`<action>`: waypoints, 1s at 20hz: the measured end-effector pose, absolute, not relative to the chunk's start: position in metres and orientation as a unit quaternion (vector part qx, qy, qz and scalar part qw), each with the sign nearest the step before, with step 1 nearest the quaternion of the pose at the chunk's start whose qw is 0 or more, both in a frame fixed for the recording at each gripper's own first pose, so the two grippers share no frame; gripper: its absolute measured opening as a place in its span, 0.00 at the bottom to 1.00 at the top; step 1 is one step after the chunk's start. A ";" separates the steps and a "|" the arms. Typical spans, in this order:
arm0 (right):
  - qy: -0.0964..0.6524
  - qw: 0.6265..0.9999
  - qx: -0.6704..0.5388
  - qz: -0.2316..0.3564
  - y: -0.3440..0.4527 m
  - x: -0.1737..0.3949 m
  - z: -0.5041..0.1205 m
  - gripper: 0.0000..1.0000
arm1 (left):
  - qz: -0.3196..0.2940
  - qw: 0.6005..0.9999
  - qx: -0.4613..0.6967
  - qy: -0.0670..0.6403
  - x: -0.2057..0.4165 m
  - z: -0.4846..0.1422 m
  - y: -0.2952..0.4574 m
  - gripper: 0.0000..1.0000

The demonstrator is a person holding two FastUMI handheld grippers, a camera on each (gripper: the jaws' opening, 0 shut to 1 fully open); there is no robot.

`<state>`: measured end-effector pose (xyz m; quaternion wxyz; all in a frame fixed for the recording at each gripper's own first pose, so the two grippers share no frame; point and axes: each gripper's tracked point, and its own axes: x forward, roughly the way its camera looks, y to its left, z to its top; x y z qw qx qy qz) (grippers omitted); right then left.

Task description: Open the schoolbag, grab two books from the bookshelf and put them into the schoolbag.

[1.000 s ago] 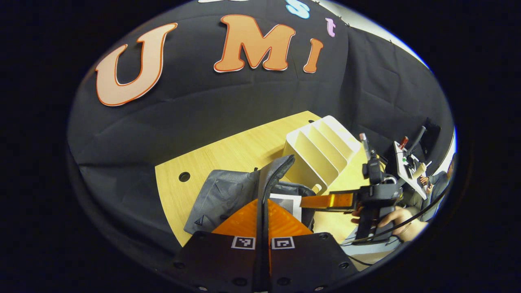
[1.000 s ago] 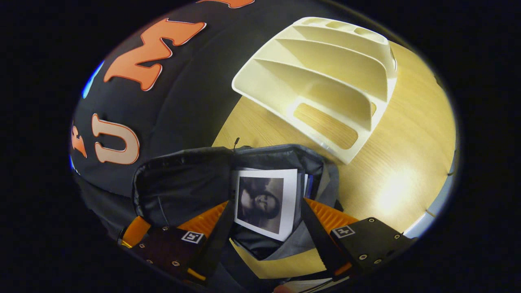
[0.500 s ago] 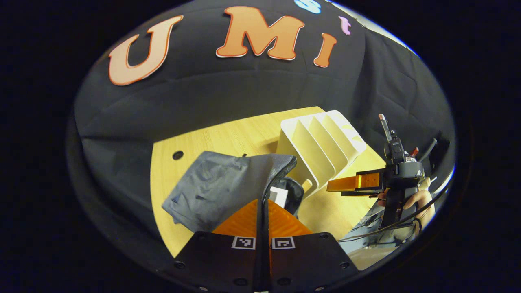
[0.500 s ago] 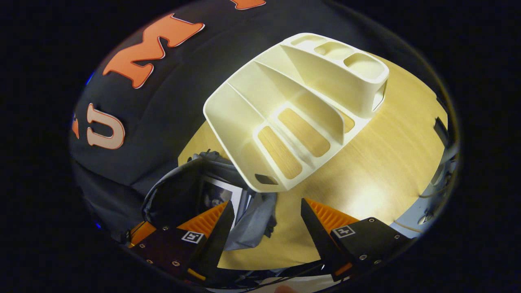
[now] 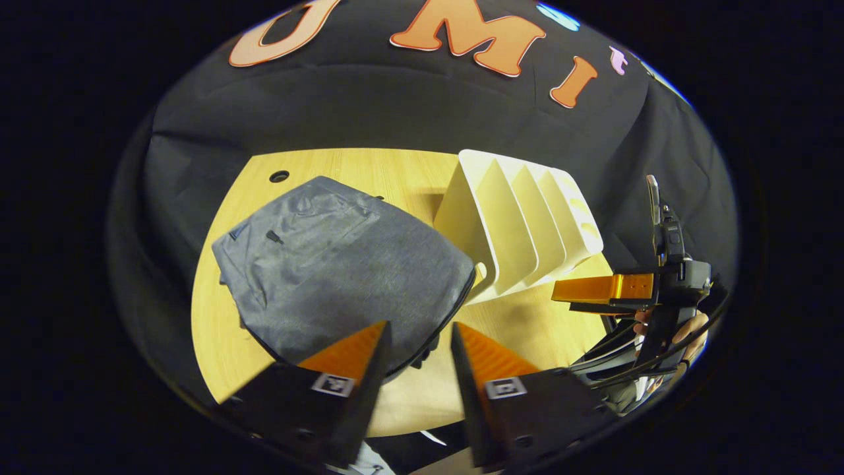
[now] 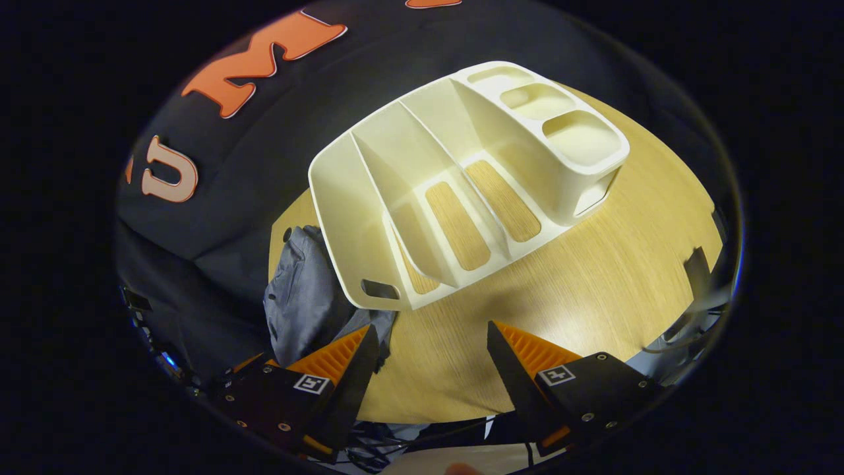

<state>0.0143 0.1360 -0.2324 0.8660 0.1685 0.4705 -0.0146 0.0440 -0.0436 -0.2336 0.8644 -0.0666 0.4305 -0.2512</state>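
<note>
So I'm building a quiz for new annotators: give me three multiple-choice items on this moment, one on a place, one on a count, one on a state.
1. Where does the grey schoolbag lie?
A. On the wooden table, beside the bookshelf
B. Inside the bookshelf
C. On the floor

2. How many books stand in the cream bookshelf?
A. Two
B. None
C. Four

3. How is the left gripper?
A. Shut on the bag
B. Shut on a book
C. Open

Answers: 1 A, it lies flat on the table by the shelf. 2 B, every slot is bare. 3 C, its fingers stand apart above the bag.

a light wooden table with a round hole.
</note>
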 end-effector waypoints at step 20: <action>0.041 0.999 0.001 -0.007 0.126 0.065 0.022 0.97 | -0.187 0.978 -0.018 0.087 0.123 -0.019 -0.053 0.97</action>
